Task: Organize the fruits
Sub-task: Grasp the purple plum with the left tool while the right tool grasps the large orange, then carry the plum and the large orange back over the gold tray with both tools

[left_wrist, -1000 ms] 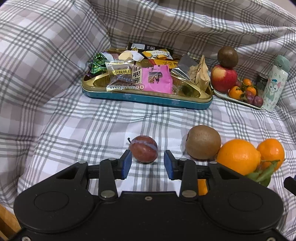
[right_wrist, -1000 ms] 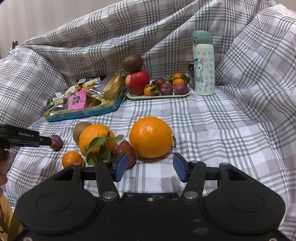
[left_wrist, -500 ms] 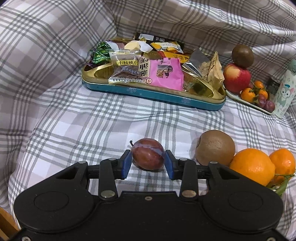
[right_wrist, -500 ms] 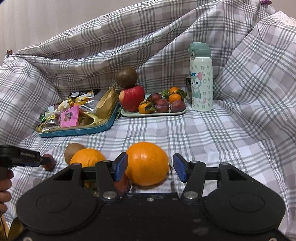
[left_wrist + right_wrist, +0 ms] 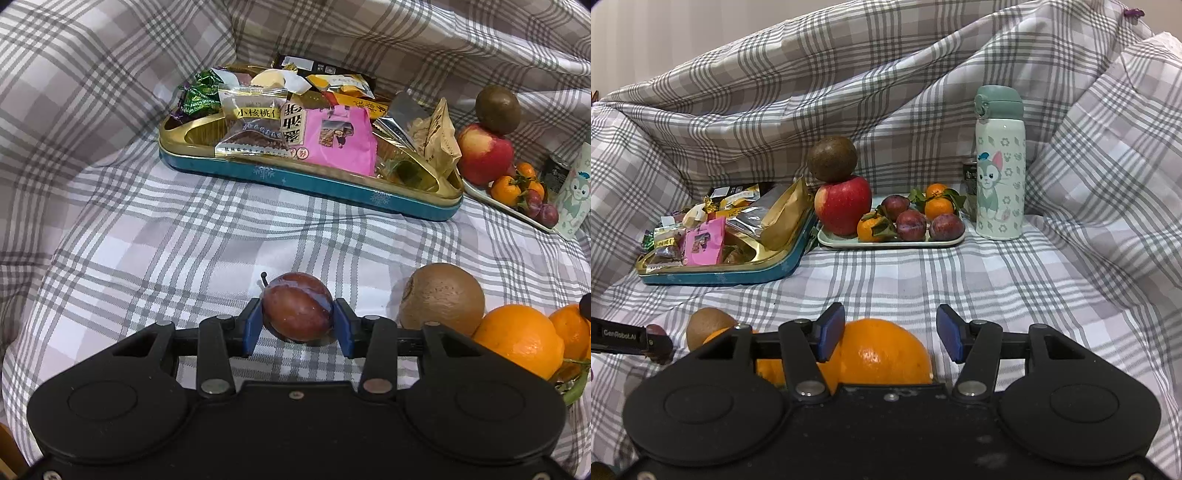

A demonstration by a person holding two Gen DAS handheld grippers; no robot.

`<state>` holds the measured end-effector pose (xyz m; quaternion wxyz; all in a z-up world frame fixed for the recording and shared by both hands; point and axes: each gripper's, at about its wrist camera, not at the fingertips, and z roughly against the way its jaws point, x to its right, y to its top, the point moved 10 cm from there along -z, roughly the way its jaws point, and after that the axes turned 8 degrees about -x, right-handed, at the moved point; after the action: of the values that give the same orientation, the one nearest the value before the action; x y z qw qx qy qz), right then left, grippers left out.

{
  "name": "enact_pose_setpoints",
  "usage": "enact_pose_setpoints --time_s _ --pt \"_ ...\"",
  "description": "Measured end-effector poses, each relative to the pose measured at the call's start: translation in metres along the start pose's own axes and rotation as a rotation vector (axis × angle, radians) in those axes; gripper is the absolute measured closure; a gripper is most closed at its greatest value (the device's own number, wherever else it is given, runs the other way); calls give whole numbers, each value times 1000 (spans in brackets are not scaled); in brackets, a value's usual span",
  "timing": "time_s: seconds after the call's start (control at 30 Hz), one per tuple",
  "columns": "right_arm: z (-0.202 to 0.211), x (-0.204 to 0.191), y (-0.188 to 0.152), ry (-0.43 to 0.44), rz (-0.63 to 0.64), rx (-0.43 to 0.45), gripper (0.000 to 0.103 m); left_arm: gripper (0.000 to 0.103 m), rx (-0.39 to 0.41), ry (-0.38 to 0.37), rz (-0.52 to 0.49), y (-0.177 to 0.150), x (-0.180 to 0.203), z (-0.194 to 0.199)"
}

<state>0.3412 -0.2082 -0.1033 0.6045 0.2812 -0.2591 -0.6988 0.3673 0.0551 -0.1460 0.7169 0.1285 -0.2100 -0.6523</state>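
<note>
- My left gripper (image 5: 297,326) has its blue pads pressed on both sides of a dark plum (image 5: 297,312), which sits on the checked cloth (image 5: 155,236).
- Just right of it lie a kiwi (image 5: 443,297) and an orange (image 5: 519,339).
- My right gripper (image 5: 889,334) is spread wide, pads clear of the big orange (image 5: 886,354) below them.
- Towards the cloth's far edge, the fruit tray (image 5: 849,244) carries an apple (image 5: 843,208), plums and mandarins.
</note>
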Motion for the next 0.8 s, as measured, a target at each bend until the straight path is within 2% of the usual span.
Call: enact_pose_setpoints --time_s 0.43,0.53,0.6,0.8 --pt "-25 -8 1 -5 19 -1 41 52 17 19 -33 3 0 -3" --pt "-32 -12 -1 9 12 -29 39 52 17 17 -33 4 1 -4" --pt "-39 -14 -5 14 14 -61 34 52 16 14 -32 4 0 -4" --pt "-44 -7 -10 18 -33 -68 32 52 18 8 -30 5 0 -5"
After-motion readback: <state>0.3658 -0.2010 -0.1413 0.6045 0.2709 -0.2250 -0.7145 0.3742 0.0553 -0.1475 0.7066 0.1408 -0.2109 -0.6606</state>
